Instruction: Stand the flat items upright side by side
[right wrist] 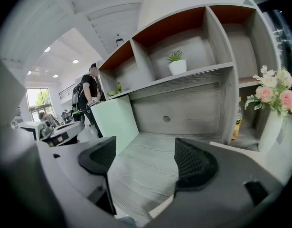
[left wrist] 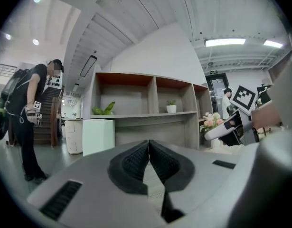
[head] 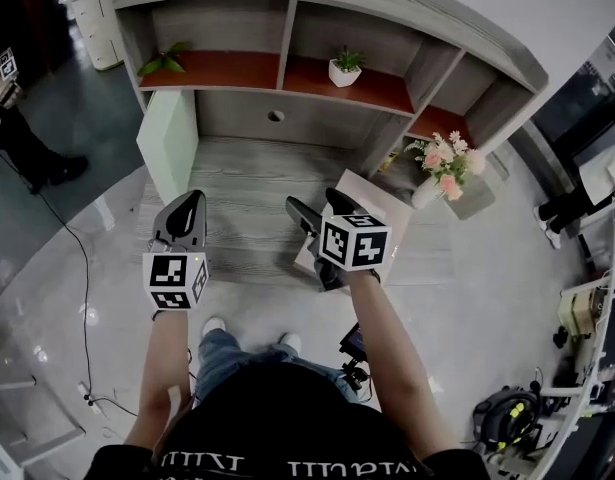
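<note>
Grey desk (head: 247, 198) | mint board (head: 169, 143) upright | pale board (head: 382, 200) apparently flat

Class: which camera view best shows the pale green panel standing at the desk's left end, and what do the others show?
The head view: the pale green panel shows whole, upright on the desk. The left gripper view shows only its broad face, base hidden; the right gripper view shows it obliquely, its lower corner hidden.

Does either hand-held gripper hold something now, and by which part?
Nothing is held. The left hand-held gripper has its jaws shut on nothing; the right hand-held gripper has its jaws apart and empty.
</note>
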